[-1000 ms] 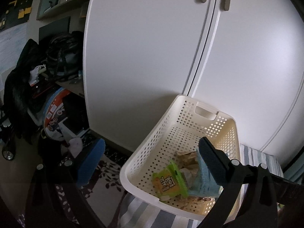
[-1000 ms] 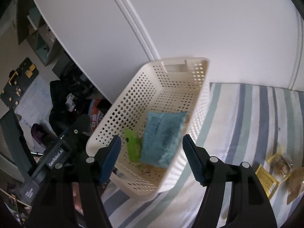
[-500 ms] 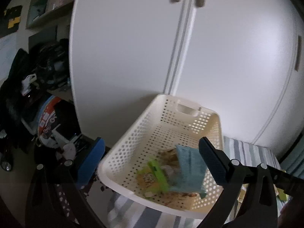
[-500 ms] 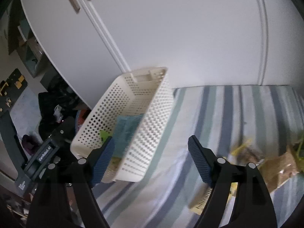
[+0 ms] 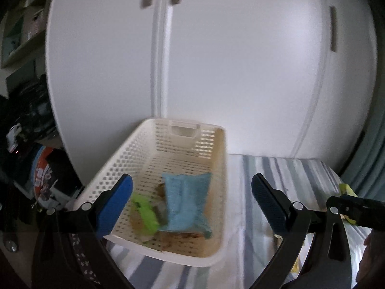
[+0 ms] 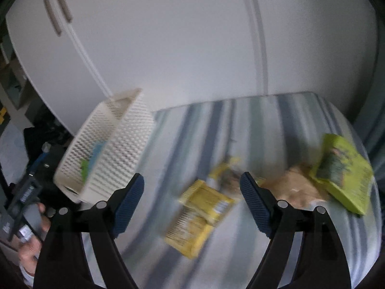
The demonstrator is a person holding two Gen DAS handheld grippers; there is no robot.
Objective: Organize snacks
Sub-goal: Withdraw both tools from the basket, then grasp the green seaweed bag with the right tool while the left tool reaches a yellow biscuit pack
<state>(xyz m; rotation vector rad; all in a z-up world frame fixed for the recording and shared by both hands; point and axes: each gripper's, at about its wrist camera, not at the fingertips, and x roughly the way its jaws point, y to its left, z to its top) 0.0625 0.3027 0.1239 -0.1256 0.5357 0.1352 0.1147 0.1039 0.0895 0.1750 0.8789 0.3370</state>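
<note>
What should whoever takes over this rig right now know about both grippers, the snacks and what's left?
Left gripper: open, empty, over the near end of the white perforated plastic basket.
Right gripper: open, empty, above the yellow snack packets on the striped cloth surface.
Done: a light blue pouch and a lime green packet lie in the basket, with other items underneath.
Left: the yellow packets, a tan bag and a large lime green bag.
</note>
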